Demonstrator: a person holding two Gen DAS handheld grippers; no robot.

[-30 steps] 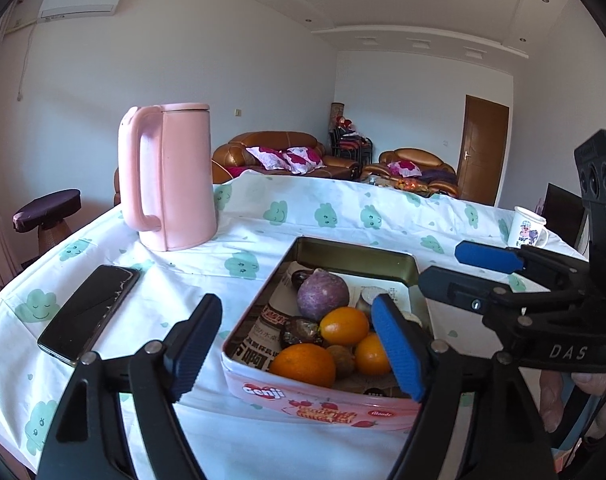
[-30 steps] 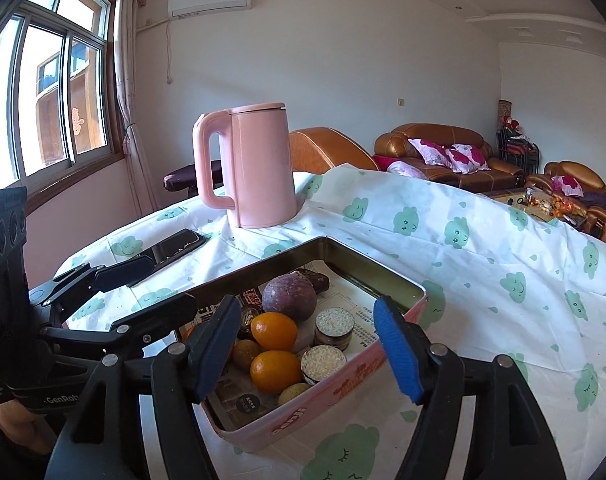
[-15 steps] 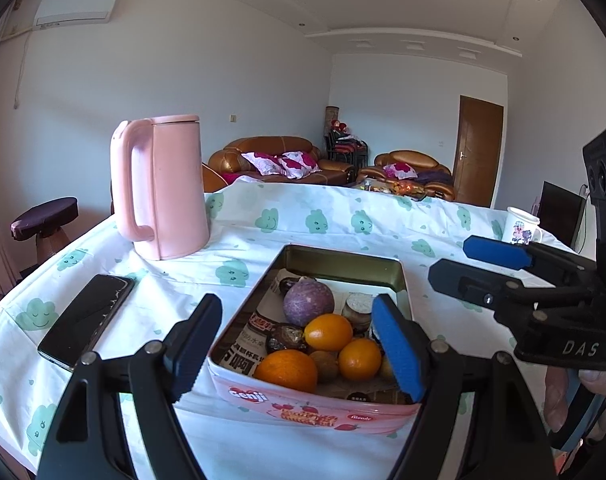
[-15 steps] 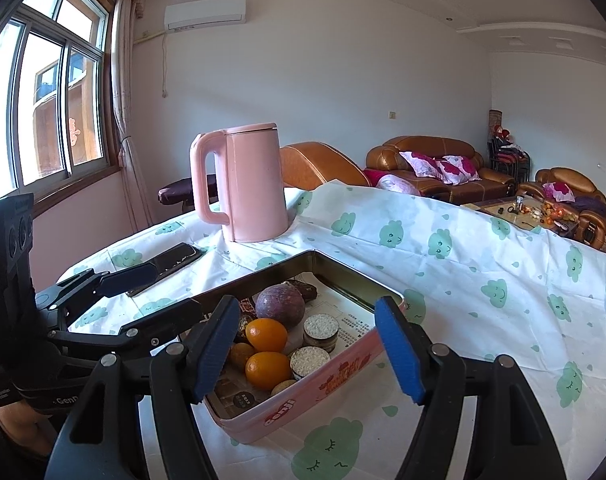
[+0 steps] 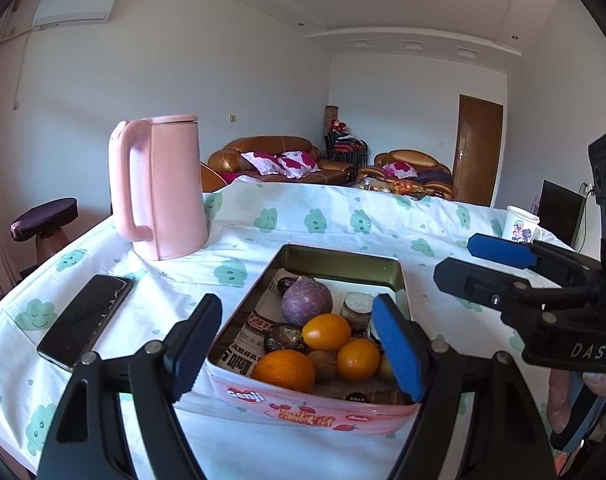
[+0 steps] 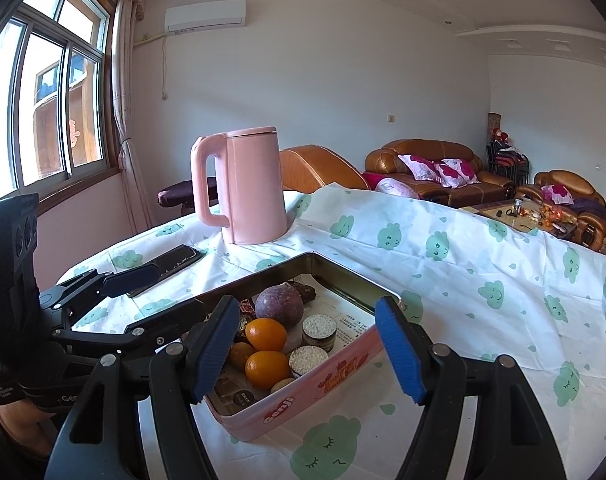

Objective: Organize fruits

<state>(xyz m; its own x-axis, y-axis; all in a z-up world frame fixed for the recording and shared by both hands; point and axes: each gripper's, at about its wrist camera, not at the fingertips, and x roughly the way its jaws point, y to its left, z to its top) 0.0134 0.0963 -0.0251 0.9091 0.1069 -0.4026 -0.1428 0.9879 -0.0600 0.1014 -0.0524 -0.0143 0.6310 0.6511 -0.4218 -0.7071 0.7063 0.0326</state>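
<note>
3 oranges (image 5: 326, 332), 1 tin (image 5: 315, 410), 1 kettle (image 5: 161, 188), 1 phone (image 5: 87, 320).

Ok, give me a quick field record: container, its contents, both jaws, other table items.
container: pink tin, open, on the tablecloth
contents: purple fruit, oranges, round cakes, over newspaper
left gripper: jaws open, empty, over the tin's near end
right gripper: jaws open, empty
other items: pink kettle, phone, mug

I see the tin (image 5: 345, 262) on the table (image 5: 311, 212), fruit (image 5: 326, 332) inside it; the kettle (image 5: 163, 188) stands behind to its left, the phone (image 5: 85, 320) lies left, a mug (image 5: 519, 226) far right.
</note>
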